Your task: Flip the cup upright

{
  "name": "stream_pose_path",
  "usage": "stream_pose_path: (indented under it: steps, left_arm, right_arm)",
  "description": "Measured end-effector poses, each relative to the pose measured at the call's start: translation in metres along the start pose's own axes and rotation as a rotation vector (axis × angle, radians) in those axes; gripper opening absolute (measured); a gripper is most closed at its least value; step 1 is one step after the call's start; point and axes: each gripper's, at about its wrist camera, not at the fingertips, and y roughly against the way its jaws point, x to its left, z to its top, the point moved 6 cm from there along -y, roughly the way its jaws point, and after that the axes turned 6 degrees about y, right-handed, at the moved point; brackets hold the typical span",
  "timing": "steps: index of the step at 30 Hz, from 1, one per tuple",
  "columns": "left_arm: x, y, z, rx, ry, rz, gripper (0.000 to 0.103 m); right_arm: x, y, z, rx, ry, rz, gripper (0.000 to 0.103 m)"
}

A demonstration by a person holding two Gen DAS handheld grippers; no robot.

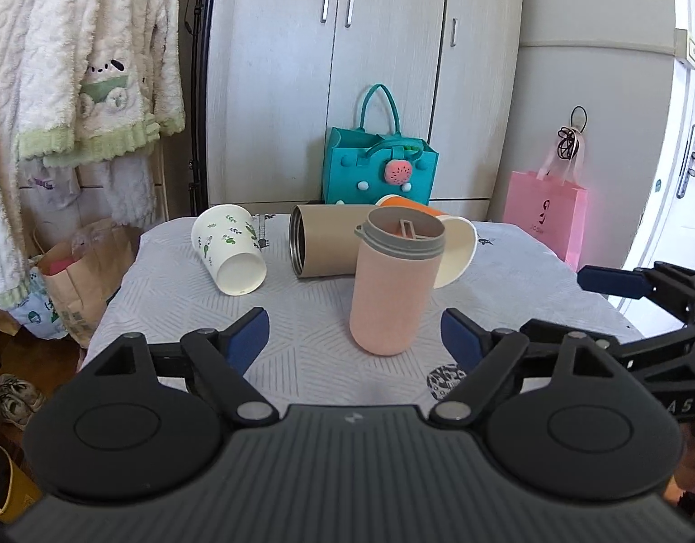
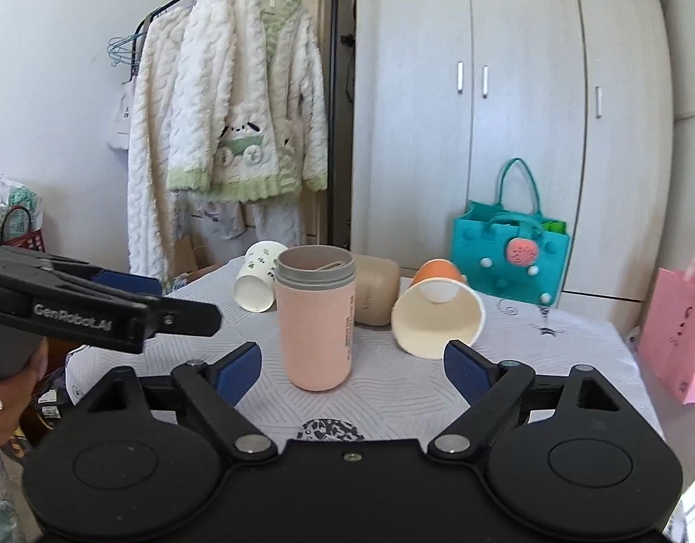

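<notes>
A pink cup with a grey rim point(image 1: 390, 285) stands upright on the table point(image 1: 166, 298), also in the right wrist view point(image 2: 315, 316). Behind it lie a tan steel-lined tumbler point(image 1: 329, 240) on its side, a white leaf-print paper cup point(image 1: 229, 249) on its side, and an orange paper cup point(image 2: 437, 307) on its side with its mouth toward me. My left gripper point(image 1: 355, 335) is open and empty, just short of the pink cup. My right gripper point(image 2: 352, 366) is open and empty, near the pink cup.
A teal felt bag point(image 1: 379, 167) stands behind the table by the wardrobe point(image 1: 347, 68). A pink paper bag point(image 1: 546, 217) hangs at right. Fleece robes point(image 2: 238, 113) hang on a rack at left. A brown paper bag point(image 1: 71, 280) sits on the floor beside the table's left edge.
</notes>
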Motion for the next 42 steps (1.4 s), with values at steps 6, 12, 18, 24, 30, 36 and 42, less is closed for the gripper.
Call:
stream_pose_path:
  steps: [6, 12, 18, 24, 30, 36, 42]
  left_arm:
    - [-0.001, 0.015, -0.002, -0.003, 0.023, 0.01, 0.096]
    - [0.004, 0.023, -0.007, -0.023, 0.03, 0.05, 0.103]
    - [0.008, 0.026, -0.016, -0.021, 0.059, 0.063, 0.103]
    - [0.01, 0.038, -0.016, -0.096, 0.079, 0.244, 0.103]
    - [0.007, 0.046, -0.019, -0.094, 0.074, 0.225, 0.103]
    - [0.008, 0.049, -0.027, -0.107, 0.091, 0.206, 0.103]
    - [0.007, 0.046, -0.031, -0.12, 0.056, 0.19, 0.103]
  right_arm:
    - [-0.003, 0.021, 0.002, -0.042, -0.001, -0.077, 0.095]
    - [0.0, 0.037, 0.0, -0.09, -0.011, -0.182, 0.103]
    - [-0.004, 0.04, -0.01, -0.057, -0.097, -0.229, 0.103]
    - [0.0, 0.042, -0.015, -0.051, -0.07, -0.279, 0.103]
    - [0.003, 0.045, -0.015, -0.053, -0.076, -0.288, 0.103]
    - [0.005, 0.047, -0.021, -0.044, -0.076, -0.327, 0.103]
    - [0.007, 0.043, -0.029, -0.037, -0.076, -0.355, 0.103]
